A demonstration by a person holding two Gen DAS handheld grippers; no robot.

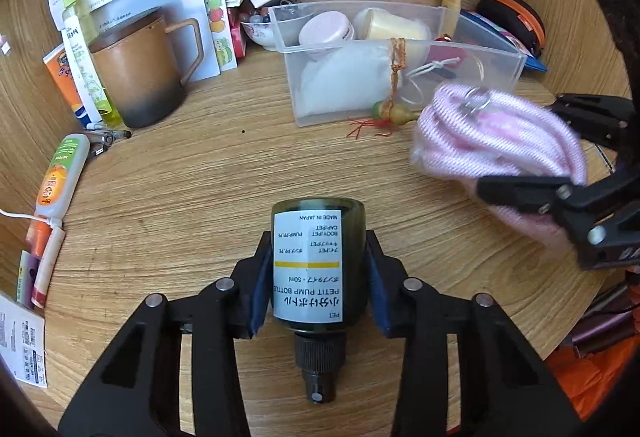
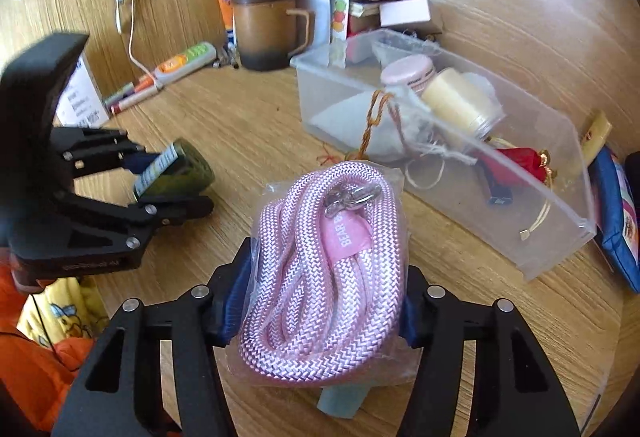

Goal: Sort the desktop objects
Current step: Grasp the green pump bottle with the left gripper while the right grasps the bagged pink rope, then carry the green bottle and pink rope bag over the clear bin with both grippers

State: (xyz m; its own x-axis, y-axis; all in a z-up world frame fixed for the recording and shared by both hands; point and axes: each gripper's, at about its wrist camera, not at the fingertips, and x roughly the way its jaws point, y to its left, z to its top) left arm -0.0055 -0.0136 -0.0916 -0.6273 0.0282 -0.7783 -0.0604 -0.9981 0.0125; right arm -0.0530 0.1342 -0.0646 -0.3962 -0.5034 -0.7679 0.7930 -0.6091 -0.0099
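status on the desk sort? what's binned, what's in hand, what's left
Binned: the clear bin already holds a pink jar, a cream bottle and pouches. In hand: left gripper grips the green pump bottle; right gripper grips the bagged pink rope. Left: orange tube, pens, brown mug.

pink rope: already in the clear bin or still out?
Out. The bagged pink rope sits clamped in the right gripper, short of the clear bin, above the desk.
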